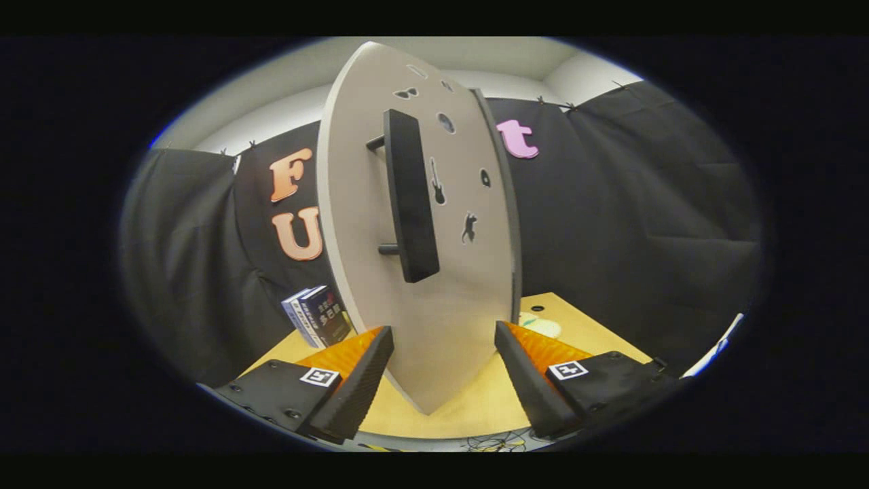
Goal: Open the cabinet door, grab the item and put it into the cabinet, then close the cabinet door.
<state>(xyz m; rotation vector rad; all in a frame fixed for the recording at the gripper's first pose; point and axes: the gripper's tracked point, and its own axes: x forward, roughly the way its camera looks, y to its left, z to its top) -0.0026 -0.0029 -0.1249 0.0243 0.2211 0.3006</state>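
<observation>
The cabinet door is a pale grey panel with small cut-out shapes, standing very close in front of me and turned at an angle so its right edge shows. A black bar handle runs upright down its face, above and just beyond my fingers. My gripper is open, and the door's lower part sits in the gap between the two fingers, with no pad pressing on it. Dark blue books stand leaning on the table behind the door's left side, beyond my left finger.
The wooden table lies under the door and fingers. A pale flat object and a small hole lie on it beyond my right finger. Loose cables lie at the table's near edge. Black cloth walls surround the booth.
</observation>
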